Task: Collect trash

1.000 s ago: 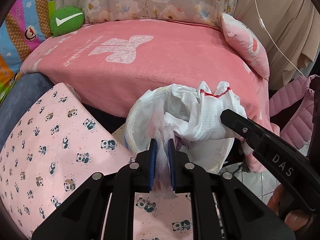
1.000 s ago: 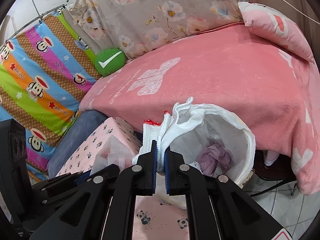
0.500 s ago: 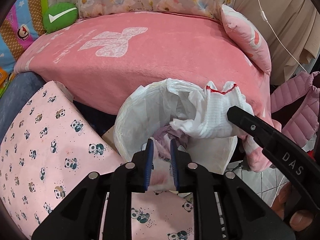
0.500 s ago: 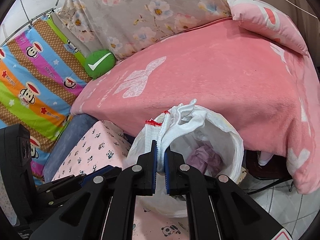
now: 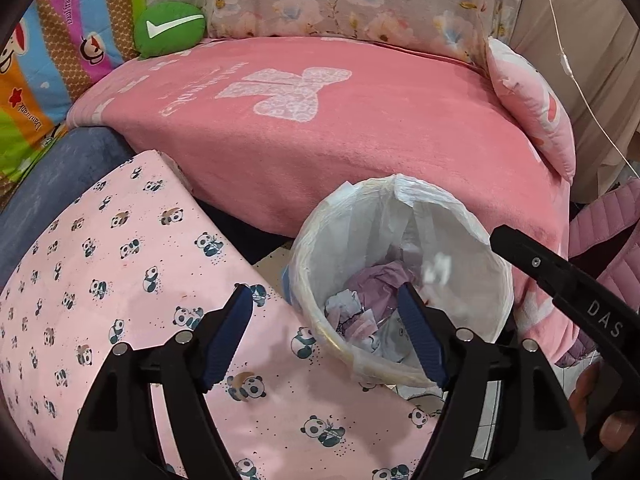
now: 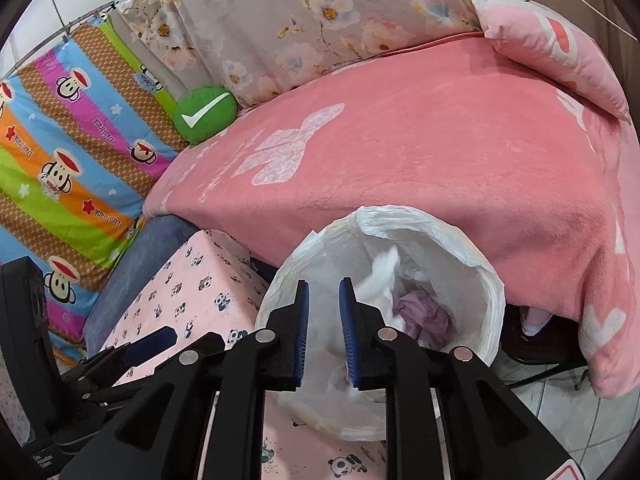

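A round bin with a white bag liner [image 5: 472,280] [image 6: 460,240] stands between the bed and a panda-print cushion. Crumpled purple paper [image 5: 380,280] [image 6: 424,312] and white scraps lie inside it. My left gripper [image 5: 326,312] hovers over the bin's near rim, its jaws opening wide with nothing between them. My right gripper [image 6: 324,292] is above the bin's left rim, its jaws opening a little and empty. A white glove [image 6: 380,276] [image 5: 438,270], blurred, is falling inside the bin just past the right fingers.
A bed under a pink blanket [image 5: 320,140] rises behind the bin. The panda-print cushion [image 5: 120,280] lies at left, a green check-mark cushion [image 5: 168,28] at the back, a pink pillow [image 5: 532,108] and a pink quilted jacket [image 5: 608,248] at right. Tiled floor [image 6: 560,400] shows at right.
My left jaws opened and let go of the thin white wrapper, which is gone from them. My right jaws parted and released the white glove, which drops into the bin.
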{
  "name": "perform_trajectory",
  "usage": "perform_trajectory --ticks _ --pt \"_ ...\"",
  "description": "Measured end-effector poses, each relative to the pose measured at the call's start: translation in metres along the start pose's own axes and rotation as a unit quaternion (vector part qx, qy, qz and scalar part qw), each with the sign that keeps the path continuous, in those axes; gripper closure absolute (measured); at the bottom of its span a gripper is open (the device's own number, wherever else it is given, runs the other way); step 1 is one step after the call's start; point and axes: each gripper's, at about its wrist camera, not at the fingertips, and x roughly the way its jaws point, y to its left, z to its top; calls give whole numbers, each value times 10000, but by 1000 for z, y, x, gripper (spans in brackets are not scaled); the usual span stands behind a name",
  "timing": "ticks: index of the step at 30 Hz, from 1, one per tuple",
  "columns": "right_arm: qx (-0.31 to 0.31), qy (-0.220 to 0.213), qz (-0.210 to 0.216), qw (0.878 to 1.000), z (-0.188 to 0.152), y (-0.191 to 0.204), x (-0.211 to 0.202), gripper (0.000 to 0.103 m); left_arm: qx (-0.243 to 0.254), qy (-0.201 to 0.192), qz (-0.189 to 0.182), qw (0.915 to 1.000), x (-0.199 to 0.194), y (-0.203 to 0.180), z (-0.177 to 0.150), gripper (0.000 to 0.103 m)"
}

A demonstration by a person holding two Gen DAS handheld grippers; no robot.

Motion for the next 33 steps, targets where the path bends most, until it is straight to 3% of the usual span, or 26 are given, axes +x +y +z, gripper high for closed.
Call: perform_trajectory --ticks 8,15,28,33 --pt "-350 99 -65 9993 -1 20 -4 71 -52 -154 233 9996 -12 11 -7 23" --pt "-847 166 -301 9958 -5 37 -17 50 -106 -316 402 9986 -25 20 -15 14" --pt "-1524 146 -767 9852 -28 62 -39 18 -169 -399 672 9968 -43 33 -33 12" --pt "-1691 247 -830 9818 -34 65 -41 17 -218 -369 726 9964 -45 37 -40 12"
